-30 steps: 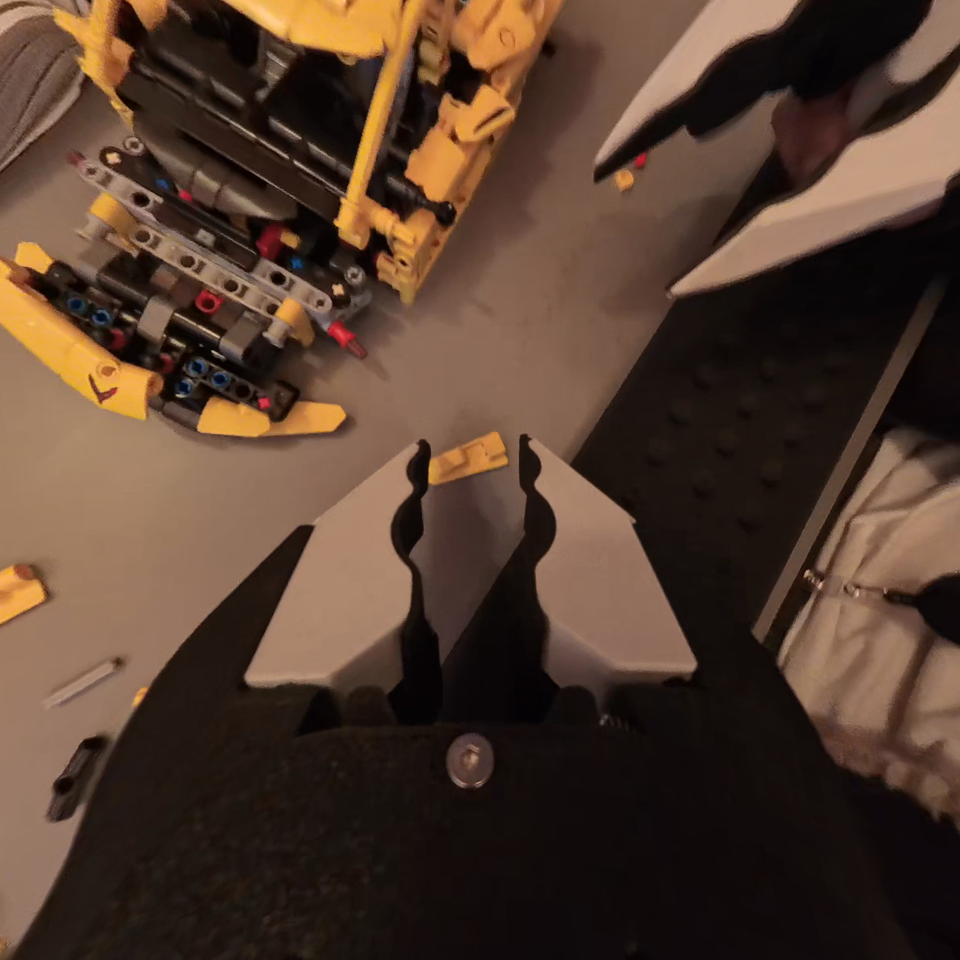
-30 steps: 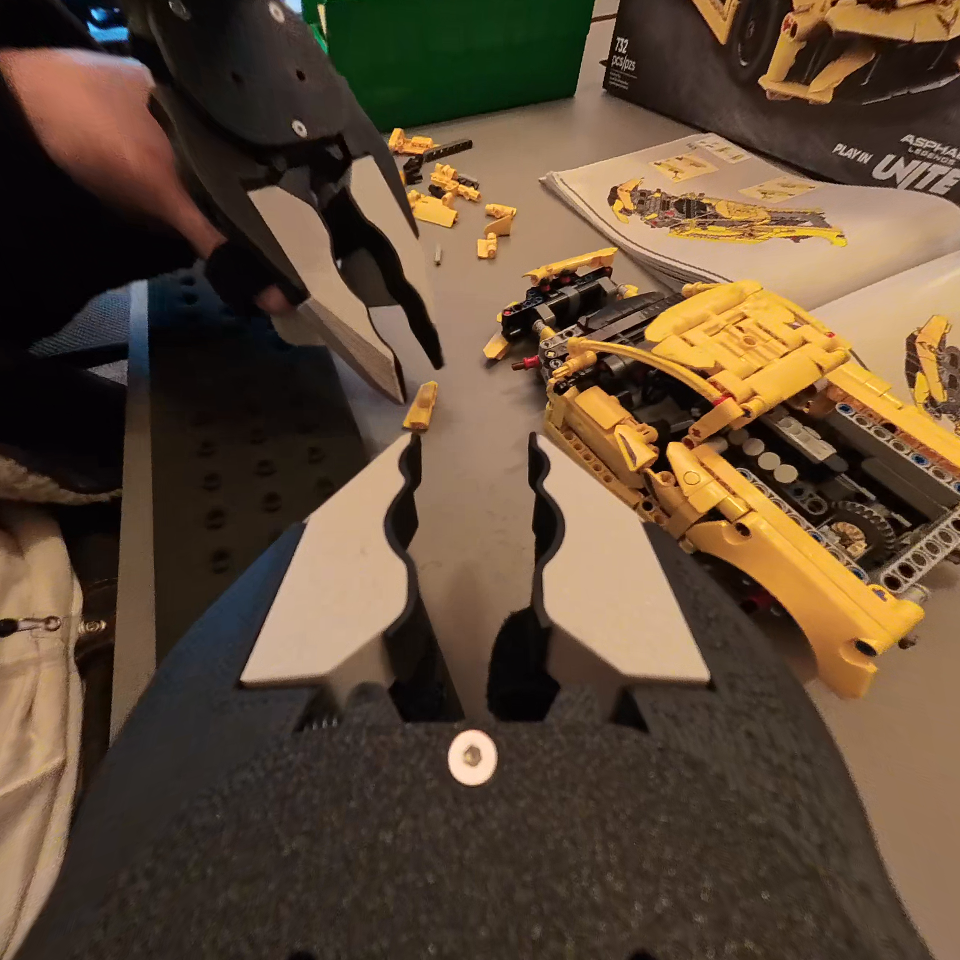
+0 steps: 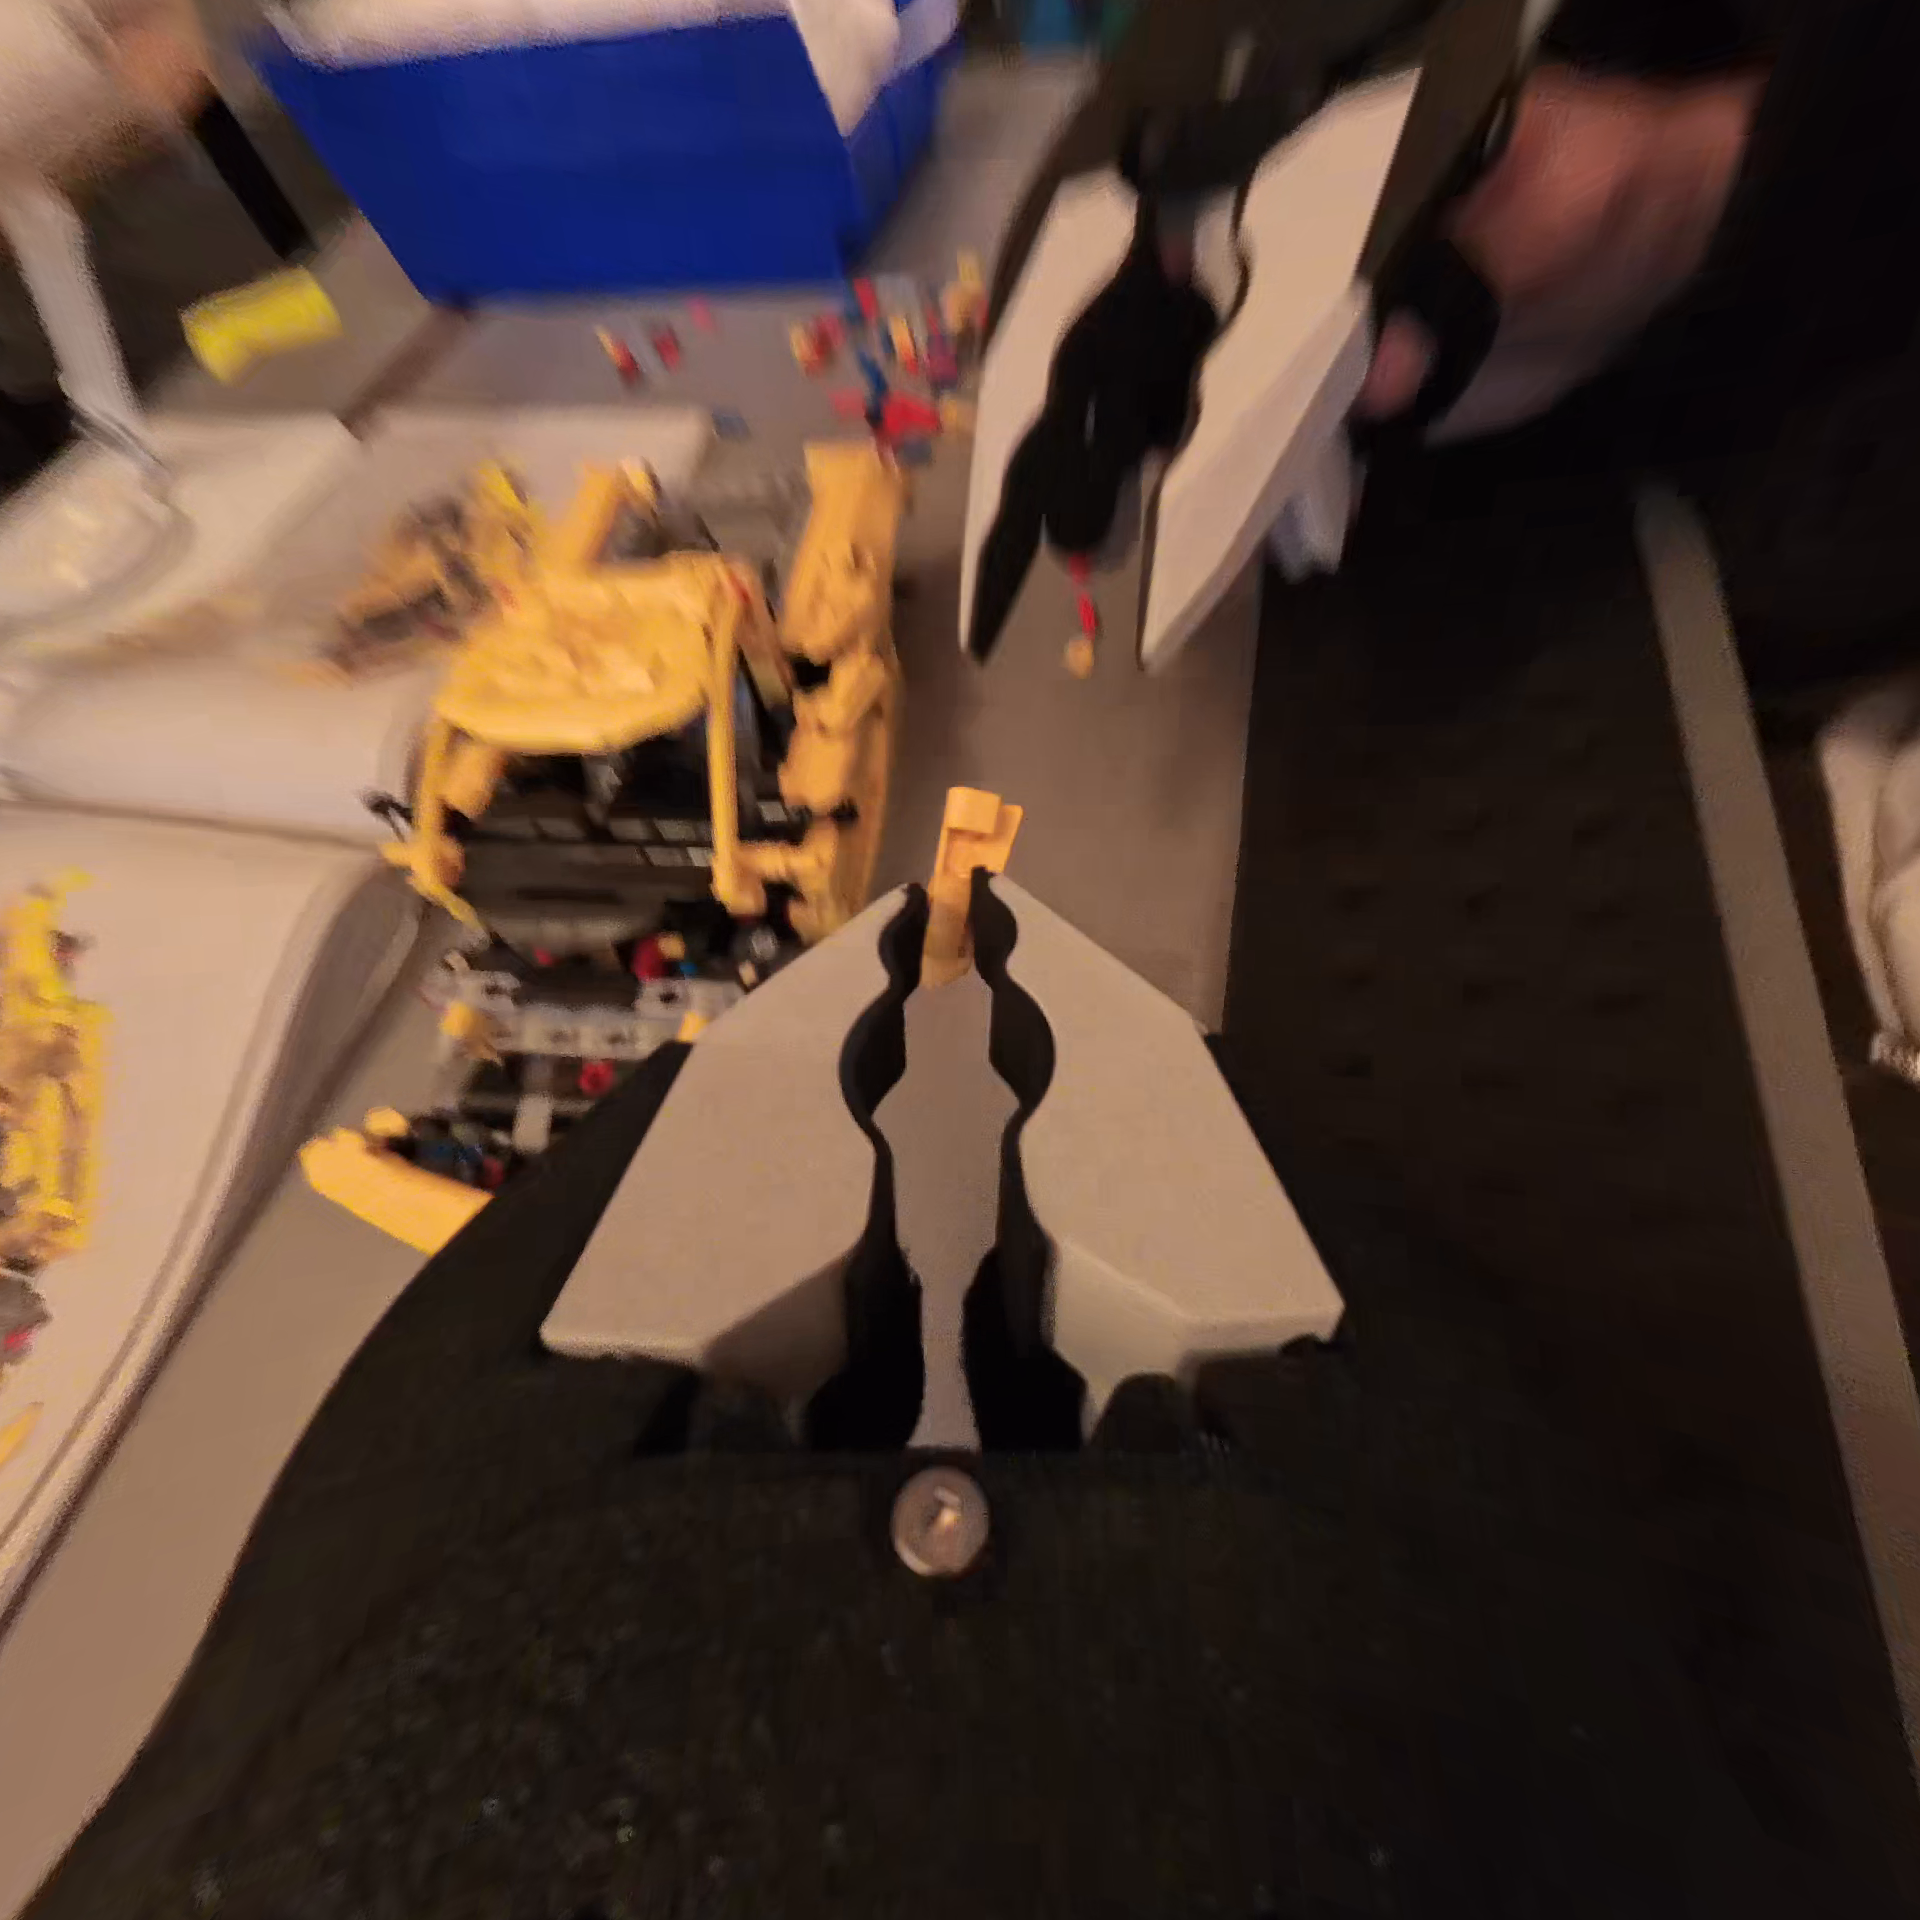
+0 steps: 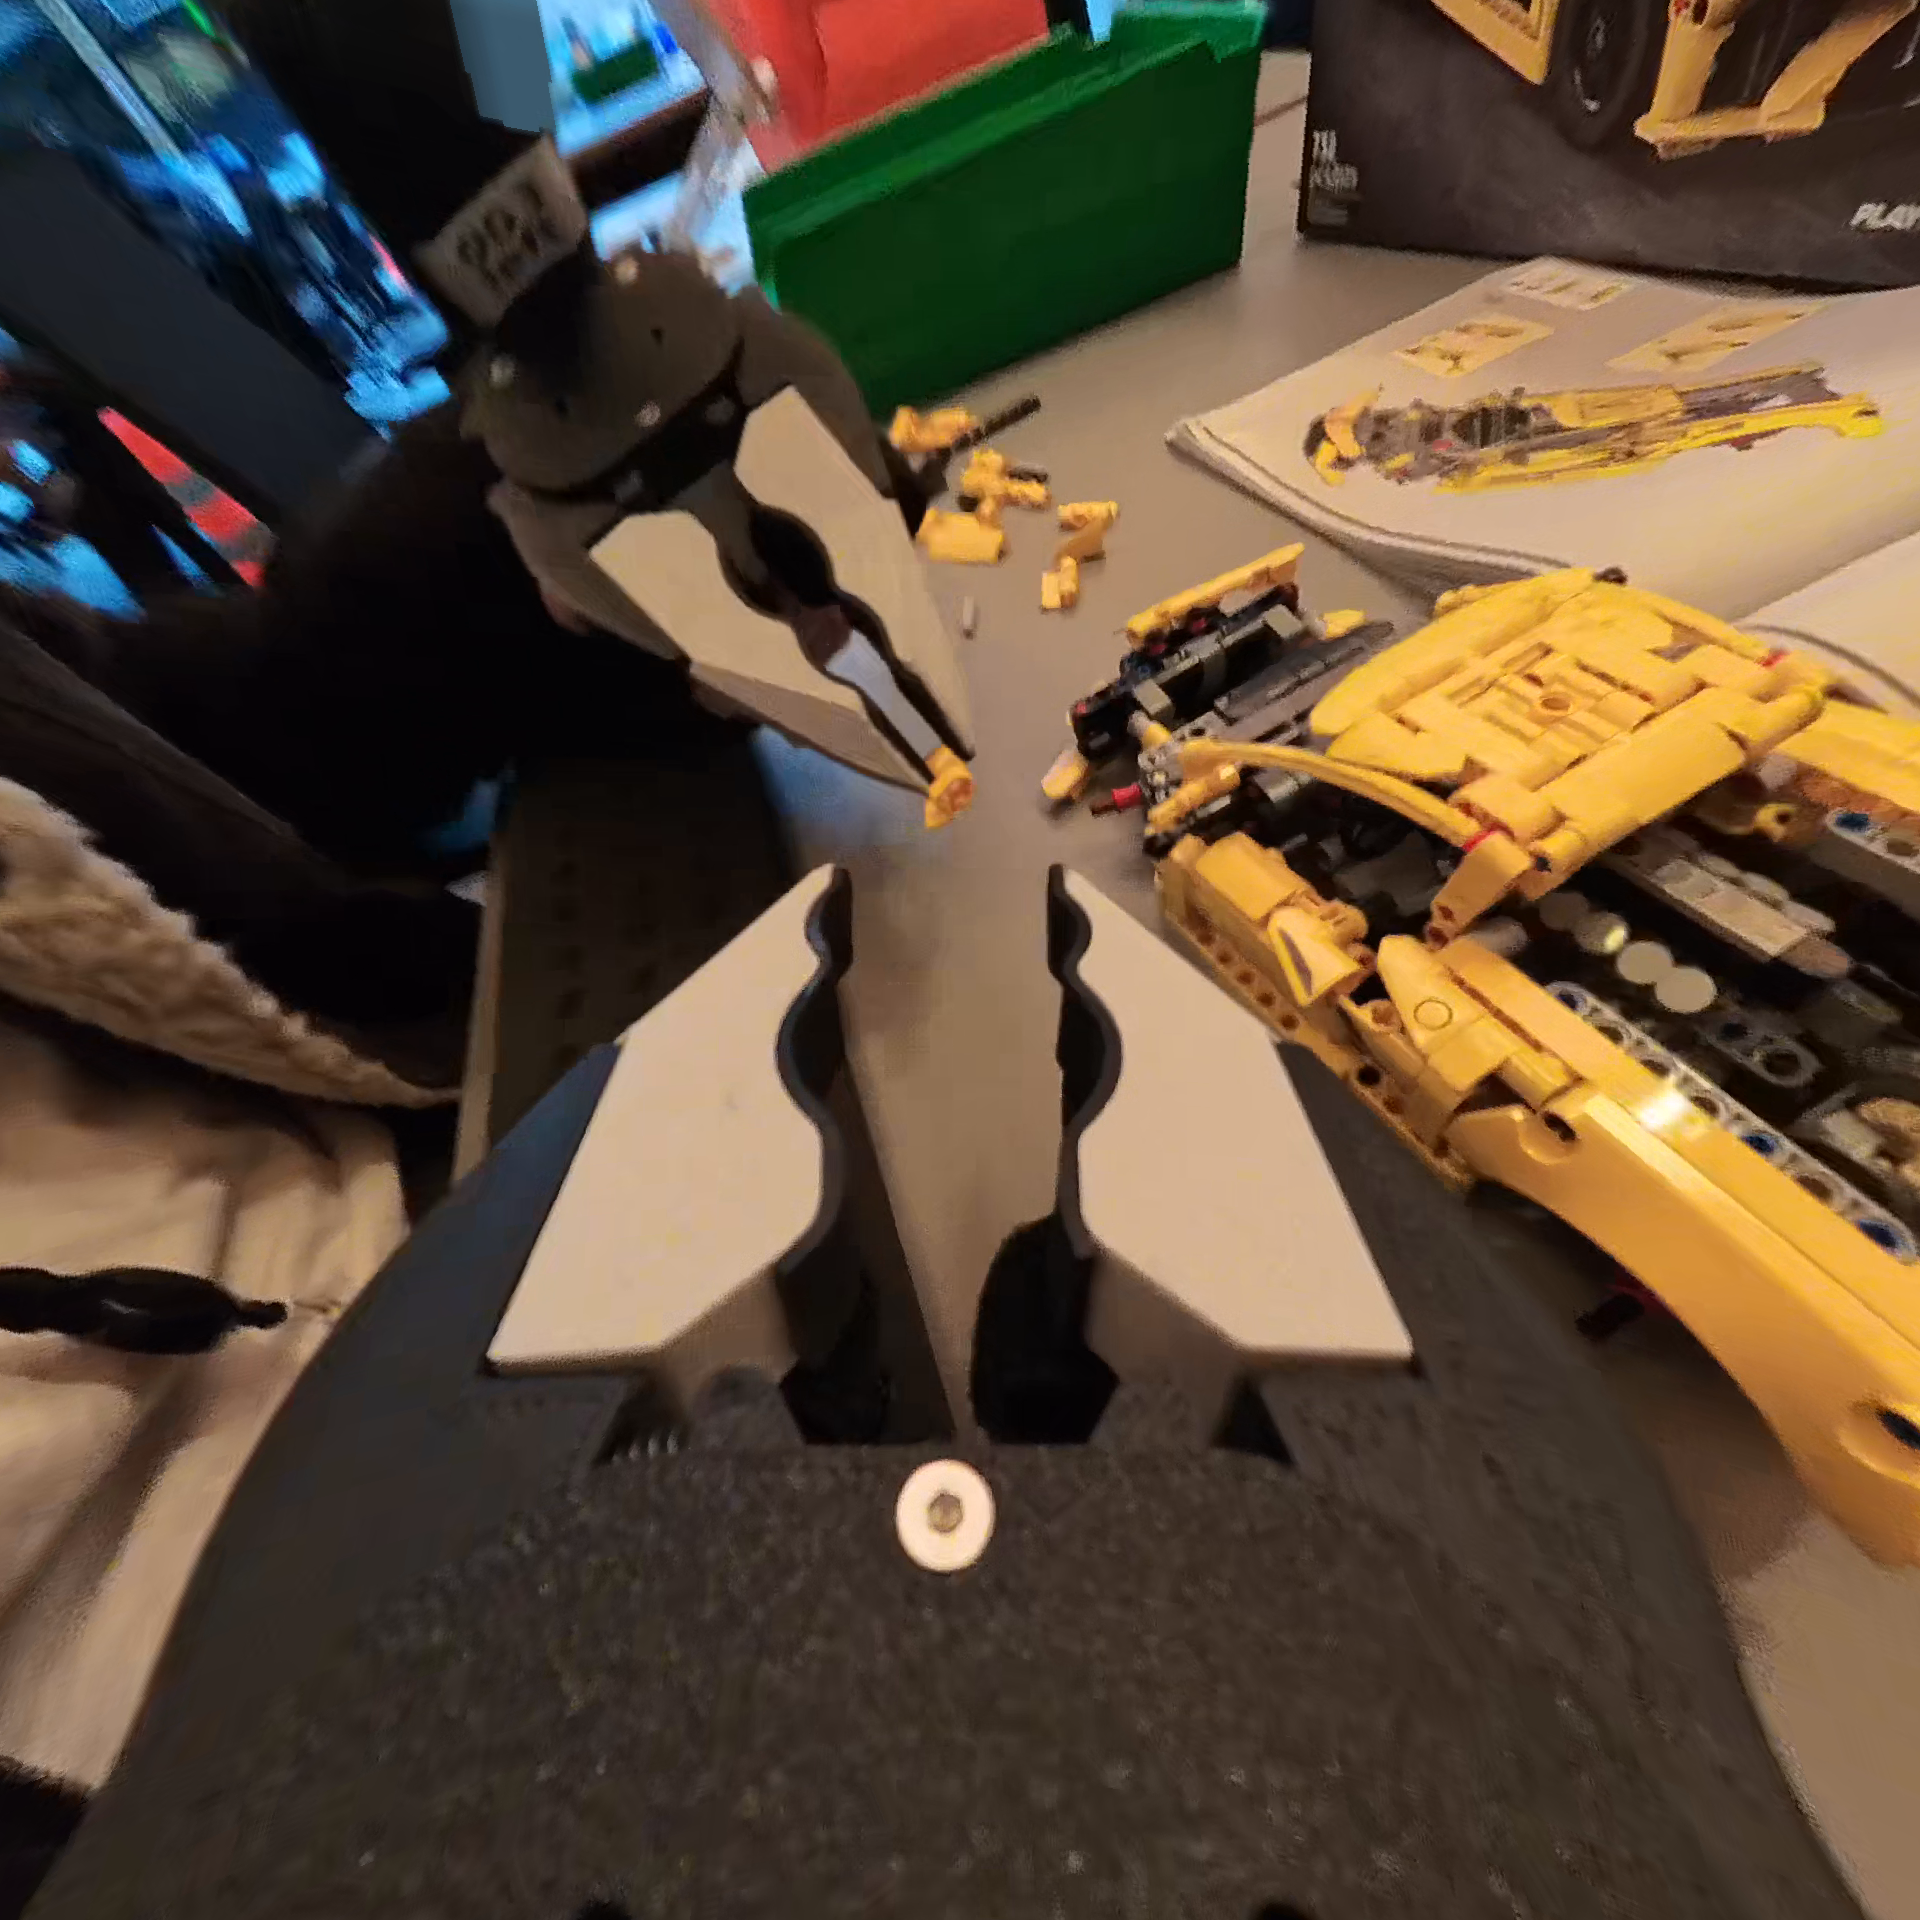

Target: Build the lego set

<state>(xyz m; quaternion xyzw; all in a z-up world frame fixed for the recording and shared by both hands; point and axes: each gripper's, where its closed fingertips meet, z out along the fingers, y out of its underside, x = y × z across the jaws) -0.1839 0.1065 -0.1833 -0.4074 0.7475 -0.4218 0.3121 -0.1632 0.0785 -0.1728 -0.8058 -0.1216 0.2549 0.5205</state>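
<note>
Left claw [image 3: 948, 902], jaws clamped at the tips on a small yellow piece [image 3: 966, 873] held clear of the grey worktop [image 3: 1101, 790]; its long axis runs along the fingers, free end projecting forward. Right claw [image 4: 945, 883], jaws apart and empty, just left of the yellow lego car [image 4: 1558, 831] on the worktop.
</note>
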